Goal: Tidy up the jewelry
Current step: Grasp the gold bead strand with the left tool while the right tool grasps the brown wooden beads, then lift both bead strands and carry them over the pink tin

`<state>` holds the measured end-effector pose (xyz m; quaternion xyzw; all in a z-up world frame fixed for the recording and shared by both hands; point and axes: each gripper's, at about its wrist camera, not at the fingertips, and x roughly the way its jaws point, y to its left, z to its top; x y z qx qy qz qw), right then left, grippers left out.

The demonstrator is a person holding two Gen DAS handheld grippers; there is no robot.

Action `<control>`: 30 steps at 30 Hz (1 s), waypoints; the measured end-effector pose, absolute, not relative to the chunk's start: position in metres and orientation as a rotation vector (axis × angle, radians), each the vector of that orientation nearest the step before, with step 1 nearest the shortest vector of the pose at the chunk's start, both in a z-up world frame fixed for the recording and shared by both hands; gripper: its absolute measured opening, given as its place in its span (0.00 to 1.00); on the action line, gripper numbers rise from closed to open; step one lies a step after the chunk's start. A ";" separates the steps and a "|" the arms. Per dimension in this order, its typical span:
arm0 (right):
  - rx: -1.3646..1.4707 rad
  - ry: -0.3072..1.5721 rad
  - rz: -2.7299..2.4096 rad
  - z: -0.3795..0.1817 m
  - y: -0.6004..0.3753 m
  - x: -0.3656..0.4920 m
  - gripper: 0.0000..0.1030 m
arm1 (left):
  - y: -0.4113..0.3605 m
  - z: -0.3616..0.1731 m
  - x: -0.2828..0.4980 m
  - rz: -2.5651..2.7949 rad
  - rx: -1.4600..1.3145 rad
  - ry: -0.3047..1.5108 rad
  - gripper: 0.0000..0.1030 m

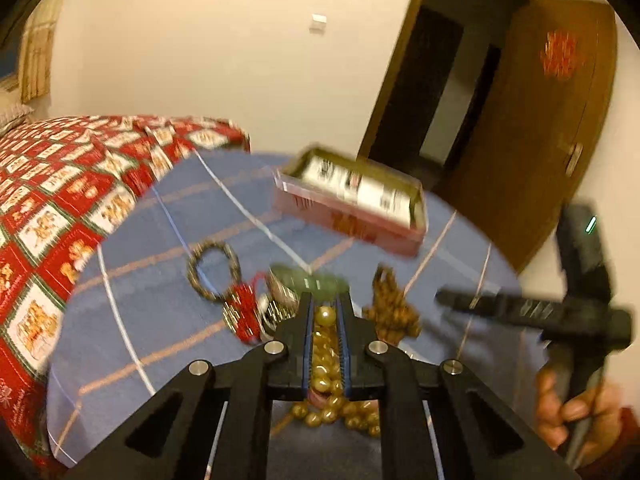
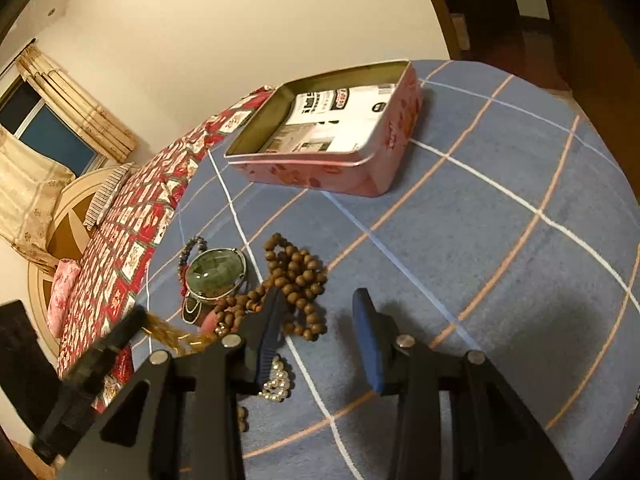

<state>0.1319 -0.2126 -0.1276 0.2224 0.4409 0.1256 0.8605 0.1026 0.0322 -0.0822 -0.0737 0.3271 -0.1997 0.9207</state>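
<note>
Left gripper (image 1: 325, 300): closed on a golden bead strand (image 1: 325, 354), which is seen pinched between the blue pads and hanging in a bunch below them.
Right gripper (image 2: 320, 312): jaws parted, nothing held between them; it is poised just above the wooden bead necklace (image 2: 298, 276).
Tin (image 2: 332, 136): an open pink box, seen at 12 o'clock from the jewelry pile and well apart from it; only a printed card is visible inside, no jewelry.
Pile on blue checked cloth (image 2: 500, 240): a green stone pendant (image 2: 216, 274) lies at 9 o'clock from the wooden beads, a dark bead bracelet (image 1: 214, 270) at 10 o'clock, a pearl cluster (image 2: 276, 382) at 6 o'clock.
Done: judged to be very little, since nothing is yet stored in the tin.
In hand: the golden strand appears to be picked up.
Left: the strand is to be carried to the tin, then every other piece on the cloth.
</note>
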 end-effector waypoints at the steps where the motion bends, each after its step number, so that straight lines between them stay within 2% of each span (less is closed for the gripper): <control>1: 0.471 0.930 0.270 -0.128 -0.211 0.133 0.40 | 0.036 -0.076 0.102 -0.416 -0.164 0.655 0.10; 3: 0.475 0.939 0.278 -0.130 -0.208 0.135 0.45 | 0.037 -0.070 0.102 -0.398 -0.138 0.637 0.10; 5: 0.475 0.946 0.287 -0.130 -0.205 0.136 0.55 | 0.037 -0.073 0.104 -0.383 -0.092 0.651 0.10; 9: 0.449 0.935 0.279 -0.127 -0.201 0.133 0.56 | 0.041 -0.095 0.110 -0.365 -0.106 0.760 0.11; 11: 0.444 0.934 0.275 -0.126 -0.200 0.133 0.56 | 0.040 -0.108 0.114 -0.347 -0.114 0.829 0.15; 14: 0.444 0.936 0.263 -0.127 -0.201 0.133 0.56 | 0.033 -0.120 0.111 -0.349 -0.101 0.864 0.38; 15: 0.446 0.938 0.262 -0.127 -0.201 0.133 0.56 | 0.030 -0.123 0.110 -0.349 -0.092 0.864 0.50; 16: 0.446 0.940 0.263 -0.128 -0.200 0.134 0.56 | 0.026 -0.126 0.108 -0.346 -0.079 0.861 0.58; 17: 0.445 0.942 0.263 -0.128 -0.200 0.134 0.56 | 0.022 -0.127 0.108 -0.342 -0.068 0.860 0.58; 20: 0.439 0.947 0.266 -0.129 -0.198 0.135 0.56 | 0.011 -0.137 0.107 -0.309 0.003 0.855 0.58; 21: 0.441 0.952 0.273 -0.129 -0.197 0.136 0.56 | 0.008 -0.139 0.105 -0.306 0.042 0.833 0.52; 22: 0.444 0.955 0.279 -0.129 -0.196 0.136 0.56 | 0.005 -0.140 0.103 -0.322 0.066 0.828 0.33; 24: 0.453 0.956 0.289 -0.130 -0.194 0.139 0.56 | 0.002 -0.141 0.102 -0.339 0.079 0.838 0.25; 30: 0.431 1.005 0.291 -0.138 -0.173 0.157 0.57 | 0.021 -0.118 0.098 -0.366 -0.029 0.764 0.16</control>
